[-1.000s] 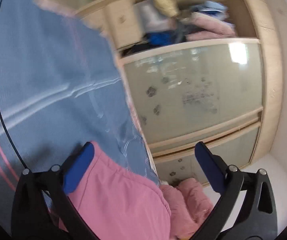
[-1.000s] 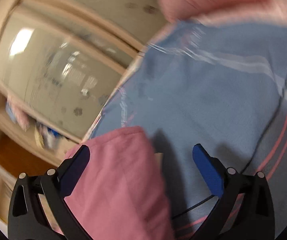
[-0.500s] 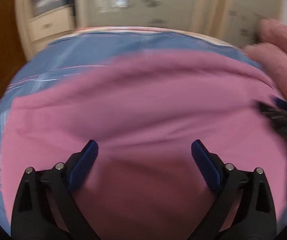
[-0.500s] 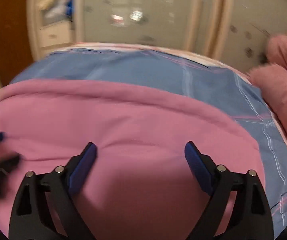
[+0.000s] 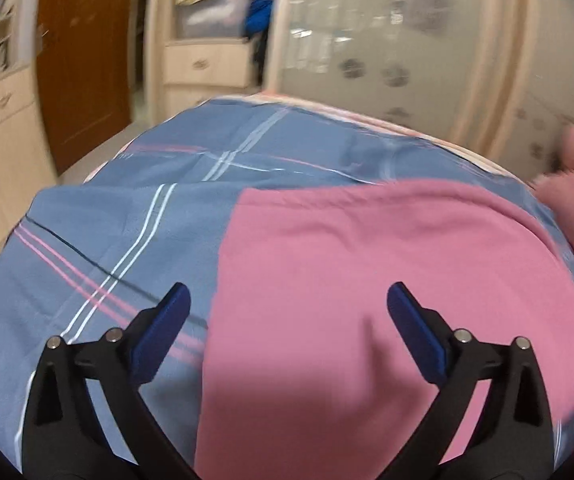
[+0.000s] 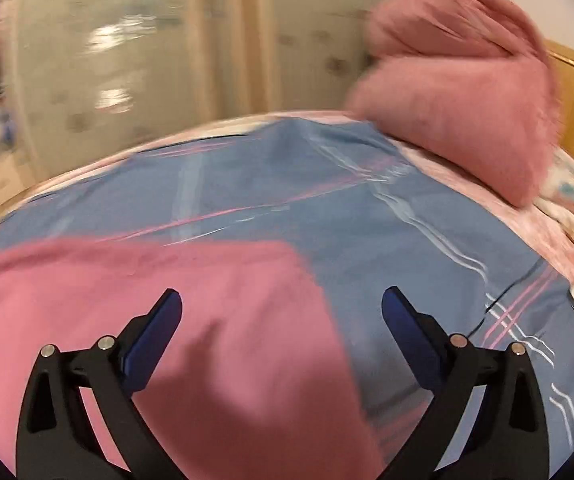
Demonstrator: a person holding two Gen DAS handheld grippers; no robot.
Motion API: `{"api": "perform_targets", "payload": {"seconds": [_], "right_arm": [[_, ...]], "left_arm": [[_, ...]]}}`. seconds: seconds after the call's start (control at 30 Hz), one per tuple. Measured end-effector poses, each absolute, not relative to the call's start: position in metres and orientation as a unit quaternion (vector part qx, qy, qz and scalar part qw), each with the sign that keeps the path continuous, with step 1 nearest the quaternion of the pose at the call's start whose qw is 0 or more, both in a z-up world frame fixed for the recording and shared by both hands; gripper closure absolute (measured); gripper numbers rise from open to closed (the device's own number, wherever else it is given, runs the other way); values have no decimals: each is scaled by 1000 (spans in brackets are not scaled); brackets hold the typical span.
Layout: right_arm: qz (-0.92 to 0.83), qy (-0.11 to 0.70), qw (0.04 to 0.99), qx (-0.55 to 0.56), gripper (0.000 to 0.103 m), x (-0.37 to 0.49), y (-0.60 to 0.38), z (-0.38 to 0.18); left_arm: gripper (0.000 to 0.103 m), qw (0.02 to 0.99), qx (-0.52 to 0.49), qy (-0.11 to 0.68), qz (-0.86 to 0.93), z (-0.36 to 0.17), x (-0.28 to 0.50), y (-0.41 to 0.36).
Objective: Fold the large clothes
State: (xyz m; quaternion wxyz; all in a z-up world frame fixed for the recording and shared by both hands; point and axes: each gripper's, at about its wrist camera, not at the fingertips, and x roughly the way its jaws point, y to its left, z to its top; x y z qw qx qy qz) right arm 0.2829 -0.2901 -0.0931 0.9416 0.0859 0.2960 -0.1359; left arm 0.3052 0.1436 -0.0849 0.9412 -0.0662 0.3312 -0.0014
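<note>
Lying flat on blue bedsheet (image 5: 135, 208): pink garment (image 5: 387, 280).

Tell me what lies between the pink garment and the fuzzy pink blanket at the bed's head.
In the right wrist view, only bare blue plaid sheet separates the pink garment from the fuzzy pink blanket.

The garment (image 5: 387, 280) is plain pink. The bedsheet (image 5: 127, 216) under it is slate blue, crossed by thin white, pink and dark lines in a wide plaid. The fluffy blanket (image 6: 459, 92) is a dustier salmon pink. Both grippers have black frames with deep blue finger pads (image 6: 155, 332). The wardrobe doors (image 5: 367, 40) look pale grey-green with darker blotches, perhaps flowers; blur hides the motif.
</note>
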Motion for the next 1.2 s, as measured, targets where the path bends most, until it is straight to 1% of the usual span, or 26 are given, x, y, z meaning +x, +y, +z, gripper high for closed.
{"api": "perform_targets", "payload": {"seconds": [0.1,0.17,0.2,0.23,0.27,0.33,0.37,0.4,0.43,0.47,0.53,0.57,0.6,0.7,0.77,0.83,0.93,1.0,1.07,1.17,1.2], "right_arm": [[-72,321,944,6,3,244,-236,-102],[-67,352,932,-53,3,243,-210,-123],[-65,359,930,-52,1,246,-211,-133],[-55,364,930,-27,1,251,-222,-137],[-43,373,926,25,1,254,-245,-144],[-50,380,921,75,1,252,-274,-148],[-75,382,918,76,1,248,-283,-152],[-148,386,909,52,1,243,-293,-152],[-166,379,909,50,1,234,-296,-150],[-166,372,912,58,1,223,-297,-145],[-121,351,927,55,1,195,-277,-132],[-73,338,937,43,1,182,-256,-126],[-38,328,943,29,1,177,-242,-120],[105,318,942,4,1,162,-183,-106],[149,322,935,-22,1,162,-152,-102],[145,310,931,-124,1,162,-112,-108],[159,326,900,-241,1,163,-65,-134],[116,331,878,-325,1,169,-55,-161],[59,329,866,-372,1,168,-61,-176],[1,377,867,-326,1,180,-128,-182],[-21,400,870,-286,1,183,-168,-181]], "left_arm": [[2,934,-42,352,-41,-97,295,126],[2,923,-11,385,-20,-121,300,118],[2,917,-6,398,-7,-134,303,121],[2,914,-25,405,-10,-149,309,131],[2,911,-53,409,-15,-158,311,143],[2,890,-164,424,-35,-169,315,178],[2,888,-187,420,-28,-164,313,188],[2,889,-192,416,-5,-156,308,194],[5,893,-183,411,14,-143,300,196],[5,900,-177,399,4,-133,292,194],[4,914,-152,372,-57,-110,273,180],[3,919,-122,362,-99,-100,261,165],[3,921,-63,351,-157,-92,245,138],[2,900,68,344,-258,-98,212,75],[2,900,165,328,-236,-115,198,38],[2,893,209,333,-217,-130,200,19],[2,873,228,374,-215,-157,220,12],[2,871,256,384,-171,-168,230,17],[2,875,231,393,-162,-165,239,34],[2,882,170,408,-162,-154,251,70],[2,883,160,411,-163,-152,252,77]]}}
